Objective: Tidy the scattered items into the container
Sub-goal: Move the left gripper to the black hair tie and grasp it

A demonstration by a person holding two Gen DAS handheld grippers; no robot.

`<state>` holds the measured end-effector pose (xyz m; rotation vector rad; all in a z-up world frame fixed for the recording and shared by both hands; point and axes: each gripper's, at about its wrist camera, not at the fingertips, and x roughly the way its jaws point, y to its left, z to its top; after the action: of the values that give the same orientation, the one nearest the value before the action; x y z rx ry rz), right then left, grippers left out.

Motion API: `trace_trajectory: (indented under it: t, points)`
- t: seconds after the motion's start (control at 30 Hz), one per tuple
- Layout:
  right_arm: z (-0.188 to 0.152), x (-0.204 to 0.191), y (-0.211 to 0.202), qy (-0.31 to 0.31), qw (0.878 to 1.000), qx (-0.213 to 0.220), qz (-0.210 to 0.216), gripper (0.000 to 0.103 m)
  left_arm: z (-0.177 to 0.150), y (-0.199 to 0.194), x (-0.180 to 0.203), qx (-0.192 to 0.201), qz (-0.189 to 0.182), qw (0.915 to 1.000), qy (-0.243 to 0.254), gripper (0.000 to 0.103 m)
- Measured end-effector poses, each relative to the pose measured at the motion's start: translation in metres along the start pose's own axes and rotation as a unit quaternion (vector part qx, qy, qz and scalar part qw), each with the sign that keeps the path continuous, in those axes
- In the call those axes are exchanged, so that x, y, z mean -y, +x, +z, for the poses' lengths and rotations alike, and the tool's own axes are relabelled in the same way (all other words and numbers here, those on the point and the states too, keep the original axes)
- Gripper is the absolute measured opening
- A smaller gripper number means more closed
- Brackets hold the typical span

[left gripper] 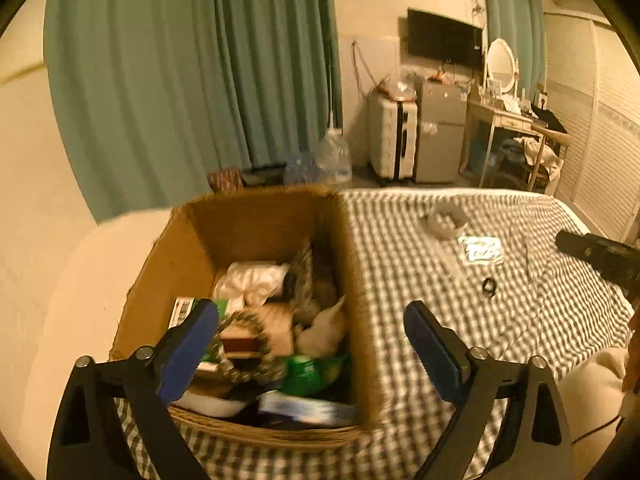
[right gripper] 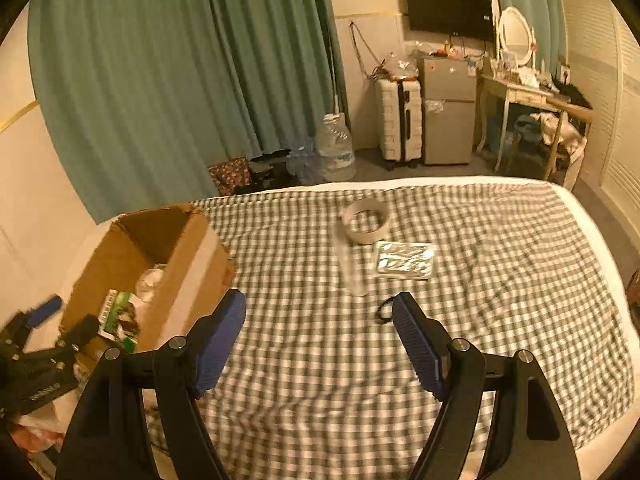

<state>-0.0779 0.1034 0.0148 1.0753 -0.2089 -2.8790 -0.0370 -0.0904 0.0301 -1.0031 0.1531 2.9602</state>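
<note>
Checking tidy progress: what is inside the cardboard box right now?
The cardboard box holds a bead bracelet on top, white crumpled material, green packaging and a blue-white packet. Anything beneath this pile, and the box floor, is covered.

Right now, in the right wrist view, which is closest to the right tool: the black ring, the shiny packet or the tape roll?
1. Black ring, just by the right tool's right-hand pad.
2. Shiny packet, farther up the checked bed.
3. Tape roll, farthest, beyond the packet.
</note>
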Motion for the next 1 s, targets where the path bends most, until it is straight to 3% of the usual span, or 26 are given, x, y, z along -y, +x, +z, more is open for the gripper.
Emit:
trace_trajectory:
  t: [0.13,0.2,0.37,0.57,0.7,0.77,0.9,1.0]
  points:
    - [-0.003,0.029,-0.013,0.007,1.000,0.014,-0.012,0.076,0.009,-0.005,0.040,0.006,-0.002,1.0000,0.004,0.102]
    - [-0.003,0.043,-0.019,0.021,1.000,0.021,-0.004,0.082,0.013,-0.001,0.060,0.005,-0.009,0.9999,0.005,0.102]
    - [-0.005,0.080,-0.020,0.044,0.999,0.020,-0.015,0.082,0.017,0.023,0.099,-0.031,-0.046,0.9985,-0.007,0.103]
    - [-0.023,0.118,0.024,0.108,0.993,-0.039,0.005,0.082,0.003,0.067,0.138,-0.071,-0.049,0.9962,-0.011,0.103]
    - [-0.033,0.135,0.052,0.144,0.986,-0.070,-0.037,0.082,-0.012,0.102,0.163,-0.104,-0.040,0.9938,0.003,0.103]
    - [-0.036,0.151,0.060,0.184,0.980,-0.070,-0.029,0.082,-0.016,0.117,0.171,-0.117,-0.042,0.9922,0.001,0.103]
    - [-0.022,0.175,0.078,0.210,0.974,-0.063,-0.054,0.082,-0.019,0.152,0.192,-0.146,-0.061,0.9874,-0.008,0.103]
    - [-0.013,0.192,0.088,0.220,0.973,-0.037,-0.062,0.082,-0.016,0.170,0.212,-0.142,-0.079,0.9866,-0.004,0.103]
